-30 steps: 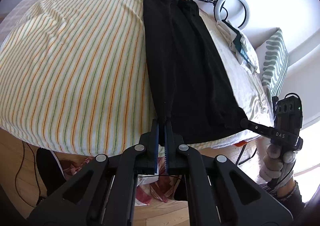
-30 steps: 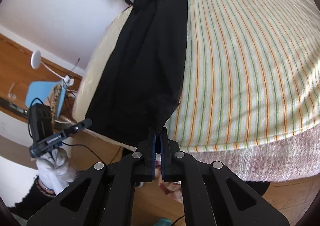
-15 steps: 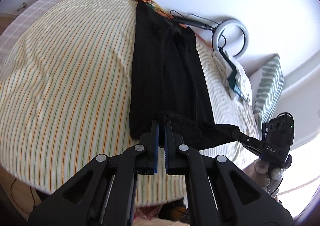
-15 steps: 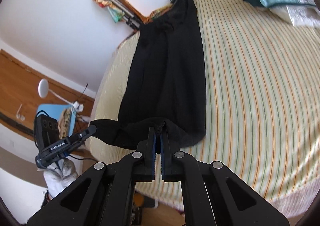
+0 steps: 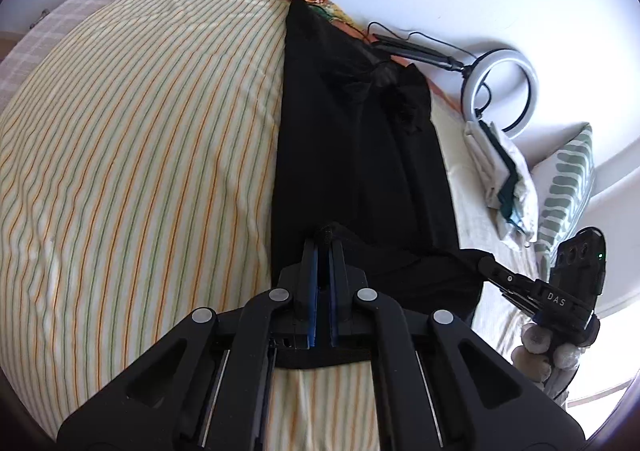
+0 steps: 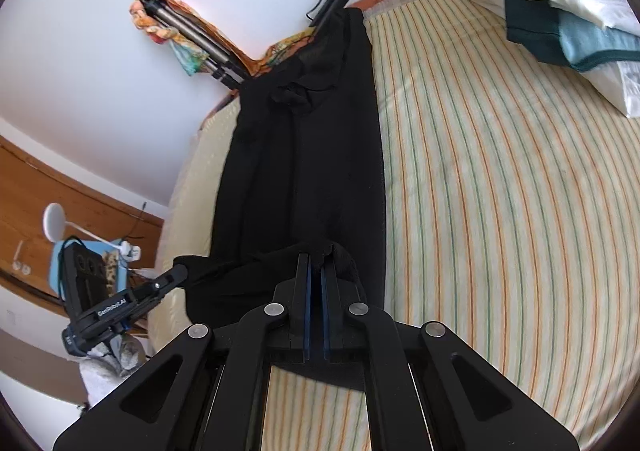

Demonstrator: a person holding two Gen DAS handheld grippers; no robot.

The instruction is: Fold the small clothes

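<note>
Left wrist view: near hem of black garment (image 5: 360, 155), clamped by left gripper (image 5: 323, 241) and right gripper (image 6: 315, 253), has been carried farther across striped bed (image 5: 140, 155); lengthwise fold judged begun.

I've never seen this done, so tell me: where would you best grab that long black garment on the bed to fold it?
By the two corners of the near hem of the black garment, coming from the bed's near edge. It lies long and flat, so a corner pinch lifts the whole end evenly.
</note>
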